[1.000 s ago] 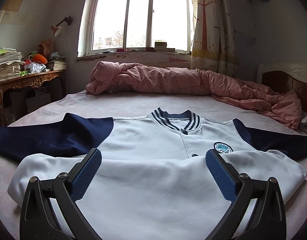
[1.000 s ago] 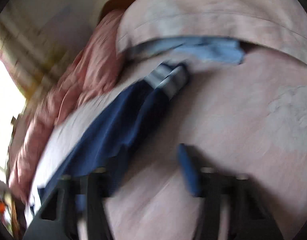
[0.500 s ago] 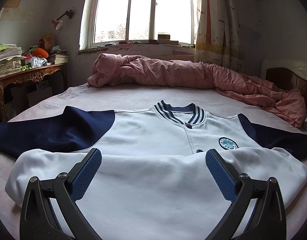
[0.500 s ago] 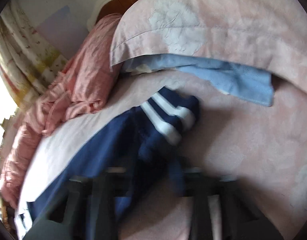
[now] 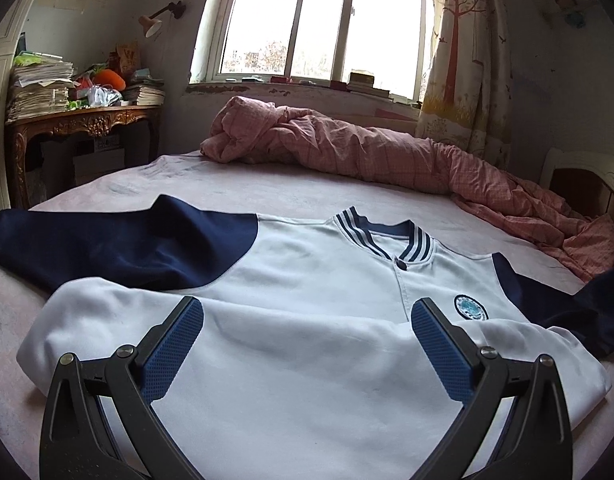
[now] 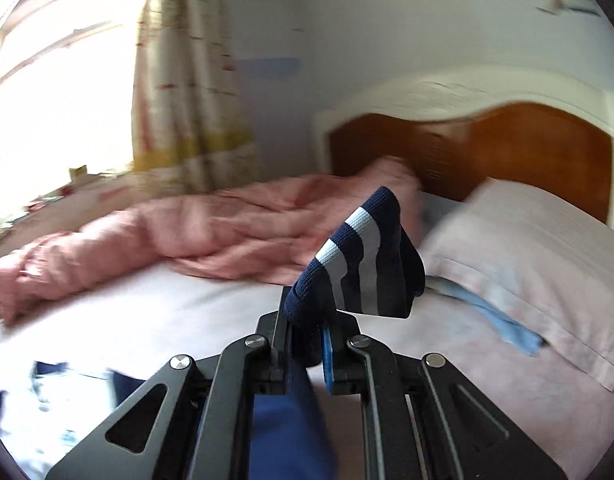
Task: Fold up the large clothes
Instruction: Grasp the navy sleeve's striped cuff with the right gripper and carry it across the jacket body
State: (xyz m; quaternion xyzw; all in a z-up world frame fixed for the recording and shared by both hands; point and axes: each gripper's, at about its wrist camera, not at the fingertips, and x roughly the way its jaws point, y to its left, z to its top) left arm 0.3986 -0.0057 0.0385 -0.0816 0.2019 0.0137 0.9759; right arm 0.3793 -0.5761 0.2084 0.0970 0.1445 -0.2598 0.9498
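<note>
Two grippers work over one wide bed with a pale pink sheet [image 5: 267, 196], which fills the ground ahead of both. Beyond the left gripper [image 5: 307, 312], along the far side of the mattress, lies a long crumpled salmon-pink checked quilt [image 5: 367, 152]. Ahead and to the right of the right gripper [image 6: 307, 316] rests a pale pink pillow [image 6: 539, 256] with a light blue cloth [image 6: 499, 316] poking out from under it, both against a brown wooden headboard with a white frame [image 6: 487, 152].

Spread flat on the sheet, directly under and in front of the left gripper, is the white jacket with navy sleeves and a striped navy-and-white collar [image 5: 307, 272]. Its lower part is folded up over the chest. One navy sleeve [image 5: 119, 240] stretches out to the left of that gripper; a round blue-and-white badge [image 5: 471, 307] sits just beyond its right finger.

The left gripper's jaws stand wide apart above the white cloth, with nothing pinched between the blue pads [image 5: 175, 344].

The right gripper's jaws have just been closing and now sit nearly together, clamped on the navy ribbed cuff with two white stripes [image 6: 367, 256]. The cuff sticks up past the fingertips, and its navy sleeve hangs down beneath the gripper, lifted clear of the sheet. This view is blurred.
</note>
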